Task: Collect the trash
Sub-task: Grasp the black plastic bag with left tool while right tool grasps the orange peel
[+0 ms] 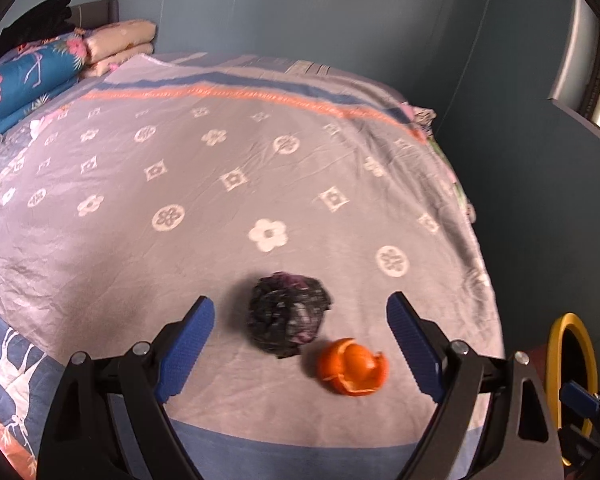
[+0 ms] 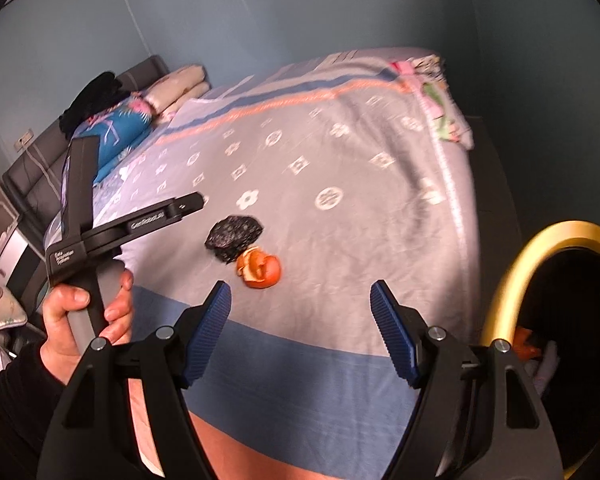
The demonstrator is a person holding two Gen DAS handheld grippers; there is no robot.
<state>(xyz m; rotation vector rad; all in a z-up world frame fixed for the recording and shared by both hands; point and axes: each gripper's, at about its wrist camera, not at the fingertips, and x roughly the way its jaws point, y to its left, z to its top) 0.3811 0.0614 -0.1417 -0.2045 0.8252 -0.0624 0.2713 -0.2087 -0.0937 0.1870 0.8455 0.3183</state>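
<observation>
- The left gripper fills the bottom of its own view, blue ribbed pads spread wide with nothing between them; its fingers frame the trash lying on the bed.
- The right gripper sits likewise low in its view, jaws well apart and empty, over the blue band near the bed's edge.
- Task things: a crumpled dark plastic bag and an orange peel lie just beside each other, perhaps touching, on the grey patterned bedspread near its close edge.
- A bin with a yellow rim stands off the bed to the right; some orange and pale scraps seem to lie inside it, though it is dark in there.
- Step in hand, as I judge it: the approach to a pick. Neither piece is gripped yet.
- Next move calls for lowering the left gripper over the bag, or the peel, closing on one without dragging the other, then carrying it across to the bin.
- The bag is soft and will squash, so the jaws must close far; the peel is curled and may slip.
- Around: folded quilts and pillows at the headboard, well apart from the trash; the person's left hand holds the other tool's handle.
- Nothing stands between the grippers and the trash; the soft bedspread may bunch under the pads.
</observation>
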